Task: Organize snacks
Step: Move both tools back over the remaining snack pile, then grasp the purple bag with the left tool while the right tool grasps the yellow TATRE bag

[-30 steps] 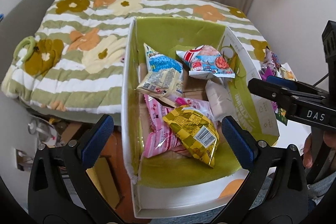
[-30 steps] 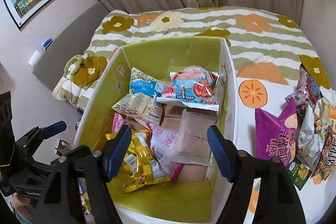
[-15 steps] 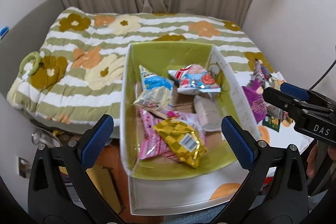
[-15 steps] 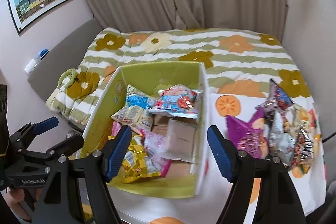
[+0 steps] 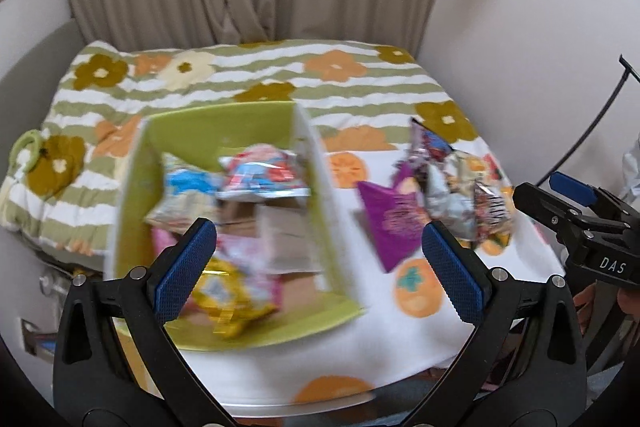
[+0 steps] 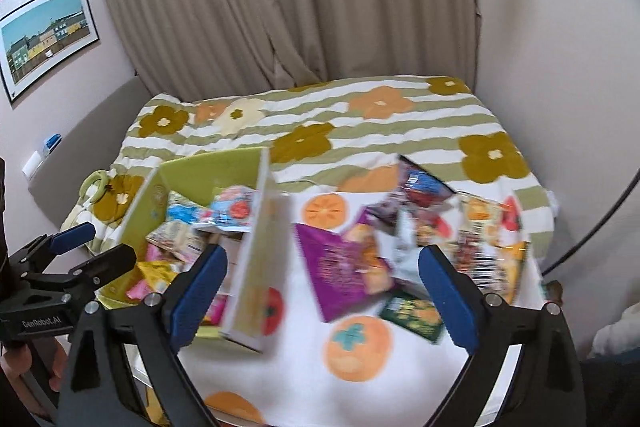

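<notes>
A green cardboard box (image 5: 224, 123) (image 6: 216, 167) sits on the bed with several snack packets inside, among them a yellow packet (image 5: 224, 303) and a red-and-blue packet (image 5: 260, 175). To its right lies a loose pile of snacks, with a purple bag (image 5: 388, 223) (image 6: 340, 263) in front and a small green packet (image 6: 412, 311) nearby. My left gripper (image 5: 318, 229) hangs open above the box's right wall and holds nothing. My right gripper (image 6: 323, 253) hovers over the purple bag, its jaws opening, with nothing between them. Both views are blurred.
A striped floral quilt (image 5: 336, 67) covers the far part of the bed, and a white sheet with orange fruit prints (image 6: 360, 343) covers the near part. Beige curtains (image 6: 300, 7) and walls close off the back and right. A framed picture (image 6: 44, 35) hangs at the left.
Both grippers have drawn back, risen and swung right. The box has slid left in both views and the loose snack pile has come into the middle. The right jaws stand wider.
</notes>
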Demonstrator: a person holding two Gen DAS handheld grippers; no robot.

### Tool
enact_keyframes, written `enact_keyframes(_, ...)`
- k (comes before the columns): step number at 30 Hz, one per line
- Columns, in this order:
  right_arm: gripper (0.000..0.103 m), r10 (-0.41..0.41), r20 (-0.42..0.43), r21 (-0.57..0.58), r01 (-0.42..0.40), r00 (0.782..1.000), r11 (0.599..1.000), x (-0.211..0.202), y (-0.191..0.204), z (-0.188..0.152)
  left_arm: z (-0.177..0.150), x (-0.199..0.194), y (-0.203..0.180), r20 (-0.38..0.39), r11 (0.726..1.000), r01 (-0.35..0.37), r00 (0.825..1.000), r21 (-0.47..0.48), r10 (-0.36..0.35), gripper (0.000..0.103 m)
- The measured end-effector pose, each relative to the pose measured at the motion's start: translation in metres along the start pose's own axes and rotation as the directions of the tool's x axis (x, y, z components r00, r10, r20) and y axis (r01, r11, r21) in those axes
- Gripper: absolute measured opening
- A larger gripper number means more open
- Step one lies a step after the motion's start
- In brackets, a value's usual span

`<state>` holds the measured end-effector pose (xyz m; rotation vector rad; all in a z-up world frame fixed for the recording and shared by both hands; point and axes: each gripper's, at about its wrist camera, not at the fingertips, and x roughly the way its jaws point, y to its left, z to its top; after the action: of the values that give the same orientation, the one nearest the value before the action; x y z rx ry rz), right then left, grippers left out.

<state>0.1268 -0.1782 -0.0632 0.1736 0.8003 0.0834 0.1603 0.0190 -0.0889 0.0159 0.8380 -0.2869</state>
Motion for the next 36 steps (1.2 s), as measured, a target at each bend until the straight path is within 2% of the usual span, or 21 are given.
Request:
enact_keyframes(5, 0.097, -0.002, 0.010, -0.007, 0.002, 1.000, 1.000, -0.006, -0.055, 0.001, 0.002, 0.023, -0.056, -0.026, 1.000, 0.007, 1.000, -0.008, -0.007, 0.102)
enact_keyframes(6, 0.101, -0.003, 0.015, -0.006, 0.003, 1.000, 1.000, -0.007, -0.067, 0.001, 0.002, 0.028, -0.065, -0.029, 1.000, 0.007, 1.000, -0.011, -0.007, 0.102)
enact_keyframes(8, 0.102, -0.001, 0.019, -0.008, 0.001, 1.000, 1.000, -0.006, -0.089, 0.002, 0.001, 0.040, -0.085, -0.042, 1.000, -0.002, 0.999, -0.019, 0.001, 0.102)
enact_keyframes(12, 0.102, 0.017, -0.009, 0.002, -0.017, 1.000, 1.000, 0.005, -0.126, -0.001, -0.001, 0.068, -0.108, -0.073, 0.997, -0.032, 0.997, -0.074, 0.026, 0.102)
enact_keyframes(15, 0.102, 0.028, -0.034, 0.019, -0.027, 0.999, 0.999, 0.019, -0.151, -0.005, -0.004, 0.087, -0.115, -0.078, 0.990, -0.078, 0.995, -0.117, 0.069, 0.102)
enact_keyframes(20, 0.103, 0.068, -0.123, 0.104, -0.055, 0.990, 0.993, 0.049, -0.185, -0.020, -0.009, 0.129, -0.117, -0.107, 0.975, -0.143, 0.986, -0.170, 0.126, 0.102)
enact_keyframes(24, 0.103, 0.081, -0.162, 0.146, -0.058, 0.983, 0.988, 0.069, -0.199, -0.034, -0.014, 0.160, -0.119, -0.135, 0.969, -0.187, 0.977, -0.159, 0.167, 0.102)
enact_keyframes(30, 0.103, 0.067, -0.176, 0.193, -0.032, 0.982, 0.981, 0.090, -0.215, -0.046, -0.021, 0.203, -0.117, -0.175, 0.966, -0.225, 0.964, -0.130, 0.201, 0.102)
enact_keyframes(34, 0.103, 0.068, -0.194, 0.224, -0.023, 0.979, 0.974, 0.108, -0.221, -0.053, -0.024, 0.228, -0.113, -0.221, 0.962, -0.244, 0.952, -0.126, 0.212, 0.102)
enact_keyframes(36, 0.103, 0.067, -0.200, 0.237, -0.018, 0.978, 0.971, 0.114, -0.223, -0.055, -0.026, 0.236, -0.108, -0.235, 0.963, -0.232, 0.952, -0.138, 0.196, 0.102)
